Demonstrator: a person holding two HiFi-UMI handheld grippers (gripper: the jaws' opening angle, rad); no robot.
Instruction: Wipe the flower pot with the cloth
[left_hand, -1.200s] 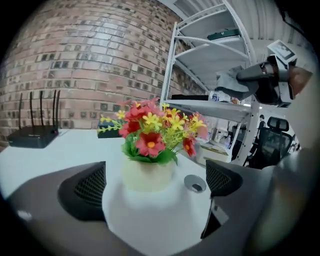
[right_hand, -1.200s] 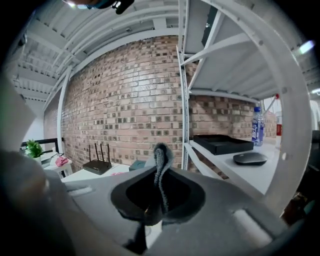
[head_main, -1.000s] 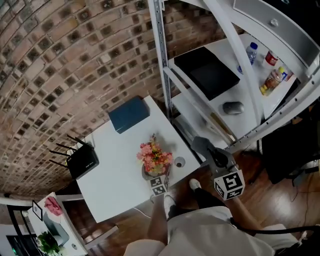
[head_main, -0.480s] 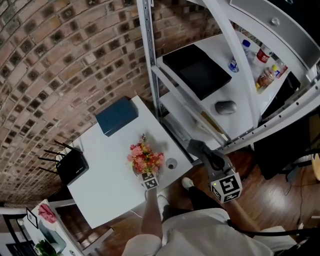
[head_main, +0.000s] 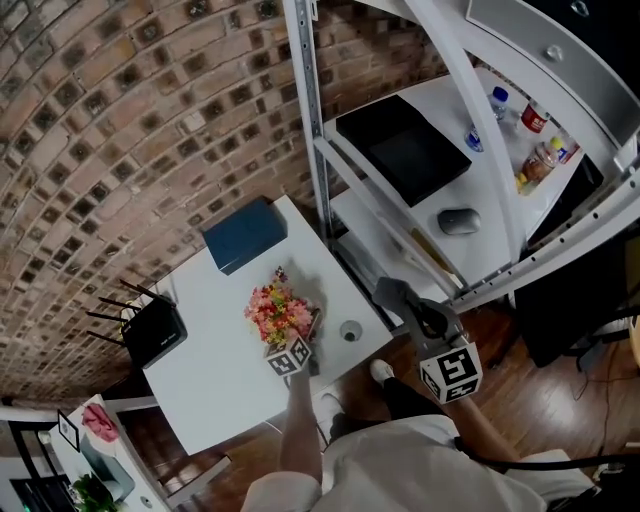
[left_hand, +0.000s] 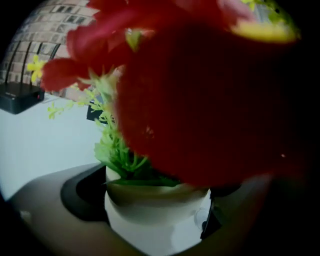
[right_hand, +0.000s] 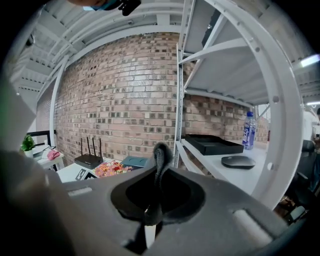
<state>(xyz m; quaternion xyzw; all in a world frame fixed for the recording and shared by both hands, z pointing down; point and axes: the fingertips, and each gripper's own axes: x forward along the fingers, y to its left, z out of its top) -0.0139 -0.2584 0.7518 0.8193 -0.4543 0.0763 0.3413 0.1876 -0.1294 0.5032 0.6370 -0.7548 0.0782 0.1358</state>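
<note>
Since a moment ago my left gripper (left_hand: 152, 200) has shifted the flower pot (left_hand: 150, 220) away from the small ring (head_main: 350, 330). The pot stands upright, clamped between the jaws, above the white table (head_main: 210, 380). Red flowers (left_hand: 200, 100) block that view. My right gripper (right_hand: 152, 210) pinches the grey cloth (right_hand: 161, 160).

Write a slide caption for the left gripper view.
Left gripper clamps the white flower pot beneath blurred red flowers.

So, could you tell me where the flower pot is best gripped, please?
Take the flower pot by its plain white wall below the rim, coming in low from the side. The flowers spread wide above it, so an approach from above would probably crush them.
</note>
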